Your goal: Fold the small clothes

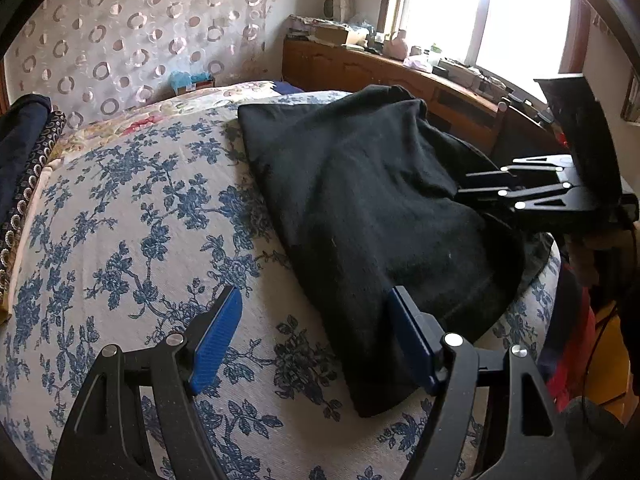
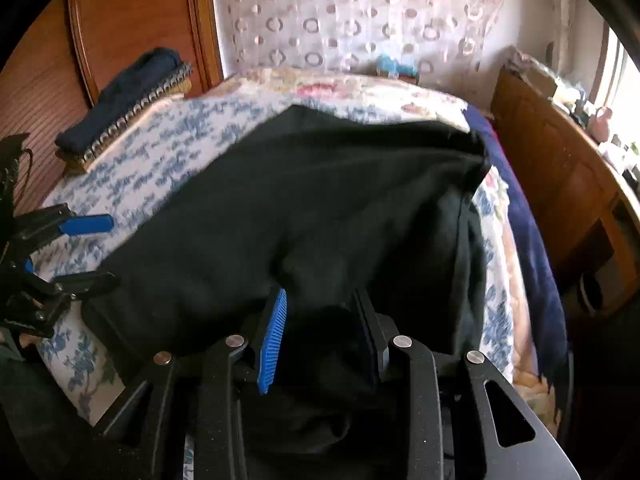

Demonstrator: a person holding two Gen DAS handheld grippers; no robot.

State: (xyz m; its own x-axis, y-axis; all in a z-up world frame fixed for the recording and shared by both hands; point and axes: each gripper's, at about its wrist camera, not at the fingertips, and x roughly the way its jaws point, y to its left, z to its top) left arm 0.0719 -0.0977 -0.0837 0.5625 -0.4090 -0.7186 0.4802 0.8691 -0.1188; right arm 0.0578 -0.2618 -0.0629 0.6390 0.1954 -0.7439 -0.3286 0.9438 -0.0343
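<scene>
A black garment [image 1: 372, 208] lies partly folded on the blue-flowered bedspread [image 1: 120, 220]. My left gripper [image 1: 316, 336] is open; its left blue pad is over bare bedspread and its right pad [image 1: 408, 340] is at the garment's near corner, holding nothing. In the right wrist view the same garment [image 2: 320, 200] fills the middle. My right gripper [image 2: 320, 332] has its jaws partly apart with a bunch of the black cloth between them, and its blue fingertip [image 2: 274, 340] presses the fabric. The right gripper also shows at the garment's far edge in the left wrist view [image 1: 516, 188]. The left gripper shows at the left edge of the right wrist view [image 2: 86, 248].
A stack of folded dark clothes [image 2: 124, 100] sits at the bed's far corner by a wooden wardrobe [image 2: 132, 20]. A wooden desk [image 1: 400, 76] with clutter stands under the window. A dark blue blanket [image 2: 528, 240] hangs off the bed's right side. A patterned curtain [image 1: 132, 32] covers the wall.
</scene>
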